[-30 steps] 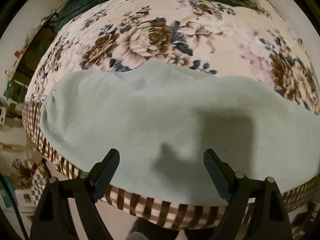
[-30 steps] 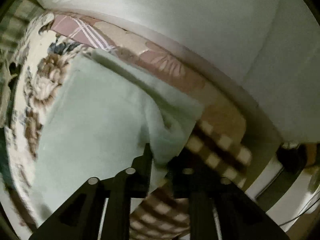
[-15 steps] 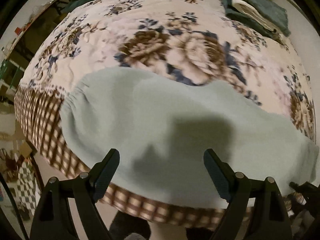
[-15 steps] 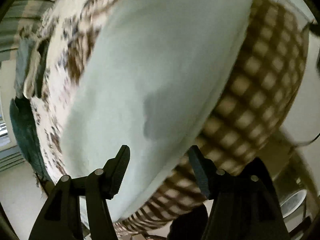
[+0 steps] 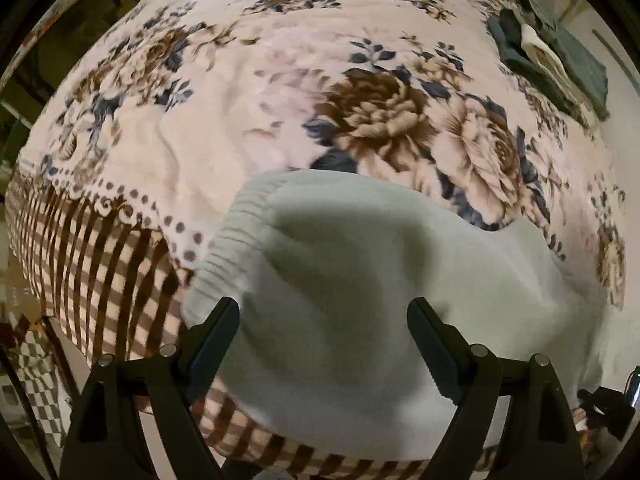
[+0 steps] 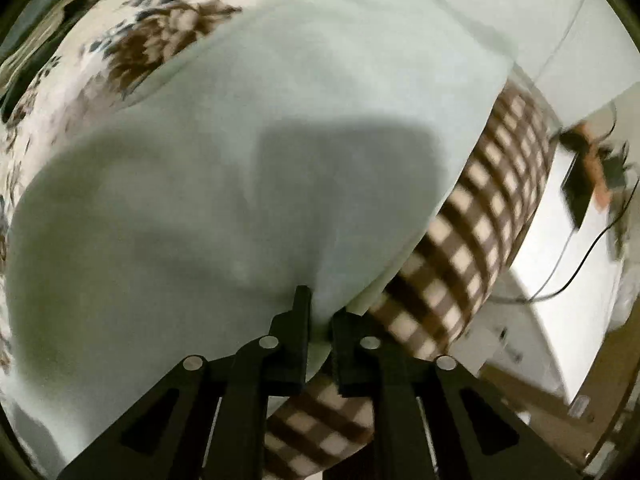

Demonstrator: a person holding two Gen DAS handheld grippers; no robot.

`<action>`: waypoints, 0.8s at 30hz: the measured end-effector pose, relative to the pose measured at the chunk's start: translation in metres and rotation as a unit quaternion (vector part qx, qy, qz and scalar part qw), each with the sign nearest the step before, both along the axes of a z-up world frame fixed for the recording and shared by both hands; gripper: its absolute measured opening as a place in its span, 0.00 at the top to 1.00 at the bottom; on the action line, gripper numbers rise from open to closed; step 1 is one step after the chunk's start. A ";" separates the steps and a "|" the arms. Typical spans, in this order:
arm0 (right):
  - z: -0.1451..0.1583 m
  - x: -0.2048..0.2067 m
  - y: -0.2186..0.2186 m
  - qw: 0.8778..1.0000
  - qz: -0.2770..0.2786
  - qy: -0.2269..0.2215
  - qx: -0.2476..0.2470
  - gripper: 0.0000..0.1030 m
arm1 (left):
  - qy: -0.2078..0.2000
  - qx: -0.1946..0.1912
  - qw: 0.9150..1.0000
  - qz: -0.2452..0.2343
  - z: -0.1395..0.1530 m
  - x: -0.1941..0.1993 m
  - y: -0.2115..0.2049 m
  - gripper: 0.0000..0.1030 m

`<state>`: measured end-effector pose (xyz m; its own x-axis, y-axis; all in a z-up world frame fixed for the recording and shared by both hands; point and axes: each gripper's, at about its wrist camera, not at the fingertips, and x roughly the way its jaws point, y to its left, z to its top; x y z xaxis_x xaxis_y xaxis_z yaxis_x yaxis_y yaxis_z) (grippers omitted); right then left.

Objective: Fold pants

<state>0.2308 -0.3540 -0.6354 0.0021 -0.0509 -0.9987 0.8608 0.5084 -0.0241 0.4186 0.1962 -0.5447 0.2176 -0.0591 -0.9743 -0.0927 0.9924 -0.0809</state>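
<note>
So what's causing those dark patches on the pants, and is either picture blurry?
Left wrist view: fisheye bending, a soft shadow across the pants between the open left gripper fingers. Right wrist view: a broad shadow above the right gripper, pinched on the cloth; checked blanket border smeared by motion blur.

Pale green pants (image 5: 360, 280), flat on bed edge

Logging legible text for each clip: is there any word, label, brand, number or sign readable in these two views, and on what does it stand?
None can be read.
Pale green fleece pants: no tag or print in view.
Cream floral blanket with brown checked border: pattern only, no lettering.
Folded dark green and cream clothes: no label visible.
Dark items on the white furniture: too blurred to tell.
</note>
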 end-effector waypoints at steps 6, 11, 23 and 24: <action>0.038 -0.026 0.059 0.992 -0.041 -0.088 0.086 0.48 | 0.051 -0.065 0.994 0.070 -0.014 0.000 0.048 0.17; 0.007 -0.027 0.145 0.955 -0.065 -0.159 0.243 0.48 | 0.091 -0.104 0.987 0.085 -0.053 0.010 0.060 0.28; -0.023 -0.009 0.204 0.970 0.024 -0.076 0.231 0.89 | 0.088 -0.068 0.994 0.021 -0.066 -0.018 0.080 0.59; -0.027 -0.008 0.199 0.965 0.022 -0.072 0.253 0.87 | 0.087 -0.071 0.993 0.024 -0.060 -0.017 0.081 0.53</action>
<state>0.2224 -0.1548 -0.6625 0.1338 0.4458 -0.8851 0.8134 0.4607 0.3550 0.4018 0.2775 -0.6045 0.0534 -0.1933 -0.9797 -0.1637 0.9661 -0.1995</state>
